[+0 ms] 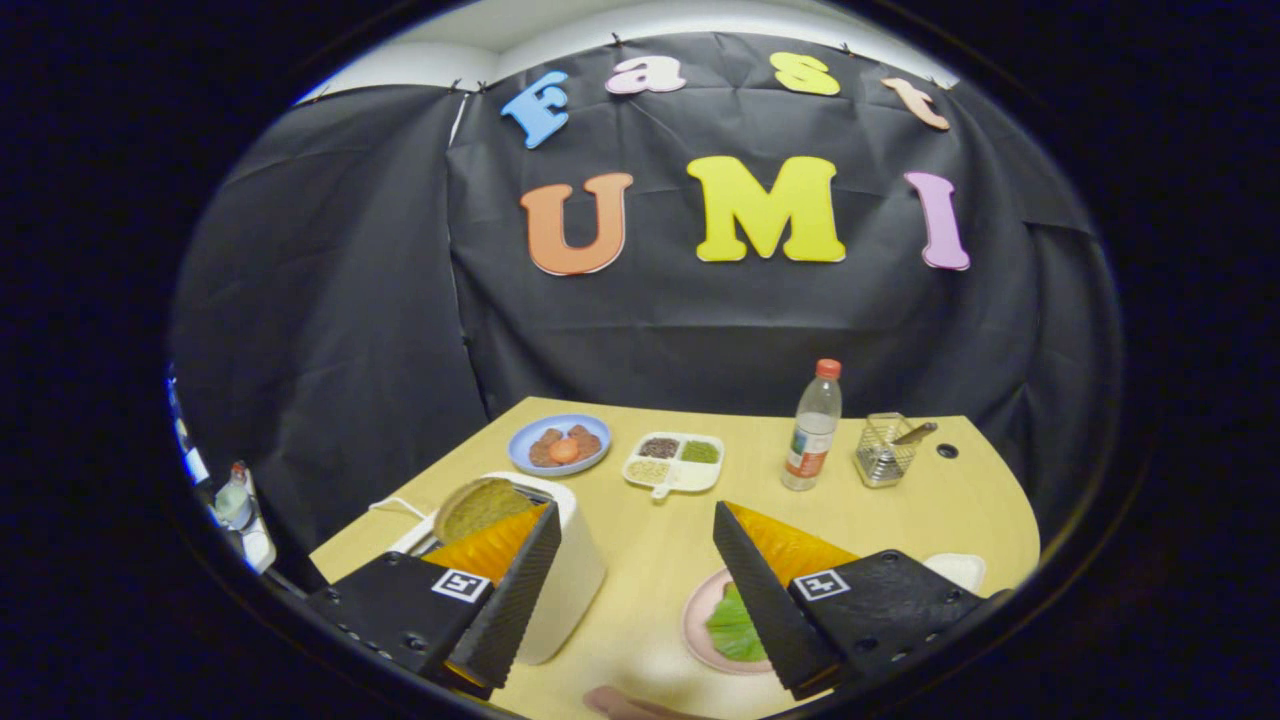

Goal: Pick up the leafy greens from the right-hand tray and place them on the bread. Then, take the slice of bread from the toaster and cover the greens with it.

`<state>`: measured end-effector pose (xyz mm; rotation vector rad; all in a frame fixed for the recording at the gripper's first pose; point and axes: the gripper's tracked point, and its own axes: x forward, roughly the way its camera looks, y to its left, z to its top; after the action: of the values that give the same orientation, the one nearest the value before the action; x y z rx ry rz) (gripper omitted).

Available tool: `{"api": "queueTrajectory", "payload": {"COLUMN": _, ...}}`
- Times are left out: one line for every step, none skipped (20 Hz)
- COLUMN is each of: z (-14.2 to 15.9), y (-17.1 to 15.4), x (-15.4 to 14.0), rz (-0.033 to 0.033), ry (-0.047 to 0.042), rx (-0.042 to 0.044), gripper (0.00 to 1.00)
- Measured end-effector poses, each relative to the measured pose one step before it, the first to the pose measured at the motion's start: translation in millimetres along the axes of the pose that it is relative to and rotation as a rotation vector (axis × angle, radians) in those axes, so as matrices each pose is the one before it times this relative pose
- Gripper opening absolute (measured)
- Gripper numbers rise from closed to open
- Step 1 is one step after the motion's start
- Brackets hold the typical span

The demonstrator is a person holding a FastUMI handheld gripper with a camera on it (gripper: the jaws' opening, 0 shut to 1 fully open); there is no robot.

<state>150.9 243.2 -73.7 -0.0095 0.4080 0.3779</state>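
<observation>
My gripper (635,525) is open, its fingers spread wide above the wooden table (650,540) with nothing between them. A white toaster (570,575) stands behind the left finger, with a slice of bread (478,506) sticking up out of its slot. Partly hidden by the right finger lies a pink plate (700,625) with green leafy greens (732,630) on it. Whether bread lies under the greens I cannot tell. A white tray edge (958,568) peeks out beyond the right finger.
At the back of the table sit a blue plate (558,445) with browned food, a white divided dish (673,462) of grains, a plastic bottle (811,428) with a red cap and a wire holder (886,450). Black cloth walls close in behind.
</observation>
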Motion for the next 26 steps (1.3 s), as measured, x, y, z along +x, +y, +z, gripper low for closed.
{"api": "queueTrajectory", "payload": {"z": 2.72, "y": 15.51, "x": 1.55, "rz": 0.01891, "ry": 0.00161, "rx": -0.01104, "gripper": 0.94}}
{"api": "queueTrajectory", "payload": {"z": 1.30, "y": 14.56, "x": 2.13, "rz": 0.01463, "ry": 0.00329, "rx": -0.00979, "gripper": 0.94}}
{"api": "queueTrajectory", "payload": {"z": -0.39, "y": 15.08, "x": 3.73, "rz": 0.01433, "ry": 0.00320, "rx": -0.01003, "gripper": 0.94}}
{"api": "queueTrajectory", "payload": {"z": -0.15, "y": 11.43, "x": 5.10, "rz": 0.00464, "ry": 0.00453, "rx": -0.01317, "gripper": 0.94}}
{"api": "queueTrajectory", "payload": {"z": -2.03, "y": 8.89, "x": 5.04, "rz": -0.00270, "ry": 0.00745, "rx": -0.00639, "gripper": 0.94}}
{"api": "queueTrajectory", "payload": {"z": -1.77, "y": 10.10, "x": 5.56, "rz": 0.00070, "ry": 0.00984, "rx": -0.00009, "gripper": 0.94}}
{"api": "queueTrajectory", "payload": {"z": -2.90, "y": 11.53, "x": 5.89, "rz": 0.00357, "ry": 0.01236, "rx": 0.00244, "gripper": 0.94}}
{"api": "queueTrajectory", "payload": {"z": -2.03, "y": 9.64, "x": 6.15, "rz": 0.00273, "ry": 0.01351, "rx": 0.00360, "gripper": 0.94}}
{"api": "queueTrajectory", "payload": {"z": -5.80, "y": 5.94, "x": 7.21, "rz": -0.01066, "ry": 0.03087, "rx": 0.00037, "gripper": 0.94}}
{"api": "queueTrajectory", "payload": {"z": -3.17, "y": 1.80, "x": 5.15, "rz": -0.01807, "ry": 0.02060, "rx": -0.00233, "gripper": 0.94}}
{"api": "queueTrajectory", "payload": {"z": -1.11, "y": 1.81, "x": 7.02, "rz": -0.02604, "ry": 0.01726, "rx": 0.00328, "gripper": 0.94}}
{"api": "queueTrajectory", "payload": {"z": 1.03, "y": -0.16, "x": 6.00, "rz": -0.02654, "ry": 0.00751, "rx": -0.00356, "gripper": 0.94}}
{"api": "queueTrajectory", "payload": {"z": 0.38, "y": -0.31, "x": 5.74, "rz": -0.02808, "ry": 0.00753, "rx": -0.00398, "gripper": 0.94}}
{"api": "queueTrajectory", "payload": {"z": -0.94, "y": -0.55, "x": 4.11, "rz": -0.02454, "ry": 0.01196, "rx": -0.00231, "gripper": 0.94}}
{"api": "queueTrajectory", "payload": {"z": -4.11, "y": 1.87, "x": 2.45, "rz": -0.01849, "ry": 0.01778, "rx": 0.00333, "gripper": 0.94}}
{"api": "queueTrajectory", "payload": {"z": -2.32, "y": 2.65, "x": 3.06, "rz": -0.00734, "ry": 0.01599, "rx": -0.00216, "gripper": 0.94}}
{"api": "queueTrajectory", "payload": {"z": -3.16, "y": 0.14, "x": 3.99, "rz": -0.01750, "ry": 0.01885, "rx": -0.00161, "gripper": 0.94}}
{"api": "queueTrajectory", "payload": {"z": -4.66, "y": -4.79, "x": 2.55, "rz": -0.03363, "ry": 0.01742, "rx": 0.00066, "gripper": 0.89}}
{"api": "queueTrajectory", "payload": {"z": -3.98, "y": -1.73, "x": 1.94, "rz": -0.02067, "ry": 0.01699, "rx": 0.00530, "gripper": 0.83}}
{"api": "queueTrajectory", "payload": {"z": -2.12, "y": 0.66, "x": 0.00, "rz": -0.00481, "ry": 0.00930, "rx": 0.00566, "gripper": 0.78}}
{"api": "queueTrajectory", "payload": {"z": -1.19, "y": 0.16, "x": 0.77, "rz": -0.00769, "ry": 0.00331, "rx": 0.00885, "gripper": 0.73}}
{"api": "queueTrajectory", "payload": {"z": 1.53, "y": -3.71, "x": -1.37, "rz": -0.01907, "ry": -0.00298, "rx": 0.01291, "gripper": 0.72}}
{"api": "queueTrajectory", "payload": {"z": 0.30, "y": -0.96, "x": -0.89, "rz": -0.00990, "ry": -0.00404, "rx": 0.00663, "gripper": 0.61}}
{"api": "queueTrajectory", "payload": {"z": -0.92, "y": -0.87, "x": -1.72, "rz": -0.00206, "ry": 0.00009, "rx": 0.00326, "gripper": 0.49}}
{"api": "queueTrajectory", "payload": {"z": -1.46, "y": 1.87, "x": 1.08, "rz": 0.00167, "ry": 0.00064, "rx": 0.00880, "gripper": 0.38}}
{"api": "queueTrajectory", "payload": {"z": -0.72, "y": 0.61, "x": -1.41, "rz": 0.00110, "ry": 0.00191, "rx": 0.01034, "gripper": 0.38}}
